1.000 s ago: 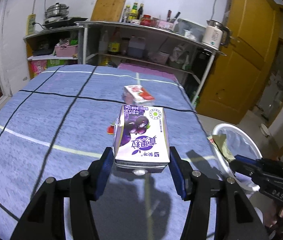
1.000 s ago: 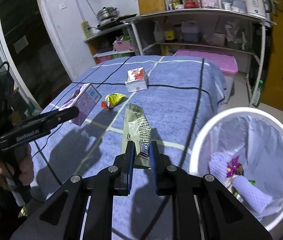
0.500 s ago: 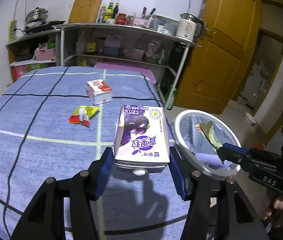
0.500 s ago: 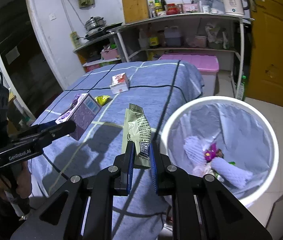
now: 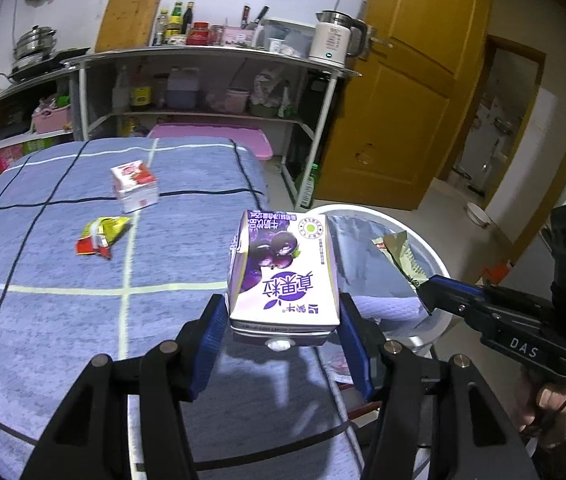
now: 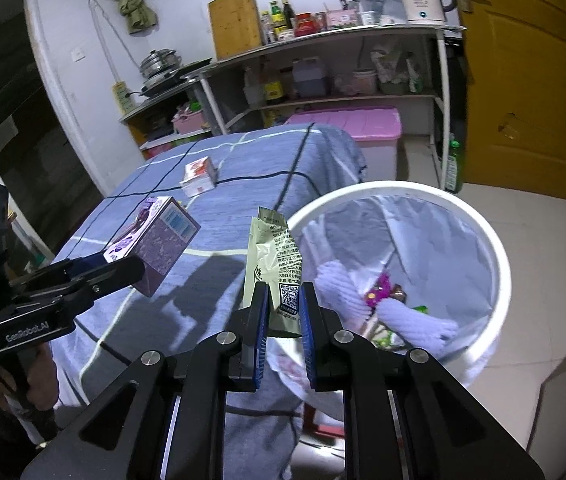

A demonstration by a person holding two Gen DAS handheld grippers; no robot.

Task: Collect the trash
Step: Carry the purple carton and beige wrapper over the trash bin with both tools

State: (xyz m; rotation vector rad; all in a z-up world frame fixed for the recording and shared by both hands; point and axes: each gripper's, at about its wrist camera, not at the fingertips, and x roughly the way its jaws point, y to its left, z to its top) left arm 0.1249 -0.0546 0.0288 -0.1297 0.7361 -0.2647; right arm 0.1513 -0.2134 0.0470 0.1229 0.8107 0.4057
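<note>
- Since a second ago we have swung both loads off the table toward the white bin point(image 6: 499, 272); its lined mouth now fills the right wrist view, where before it sat low in the corner.
- Our left gripper point(image 5: 283, 332) is clamped on the purple milk carton point(image 5: 283, 272), one blue pad on each side wall, the carton held in the air near the bin's rim.
- Our right gripper point(image 6: 284, 320) pinches the lower end of the green snack wrapper point(image 6: 273, 256), which stands upright at the rim's near edge.
- To drop well, we judge each load should be carried clearly inside the rim before the jaws part; the light wrapper may drift or cling to a pad.
- We should keep the two grippers apart over the opening, releasing one at a time.
- Still on the blue tablecloth point(image 5: 43, 320): a red-and-white carton point(image 5: 135, 186) and a yellow wrapper point(image 5: 101, 236).
</note>
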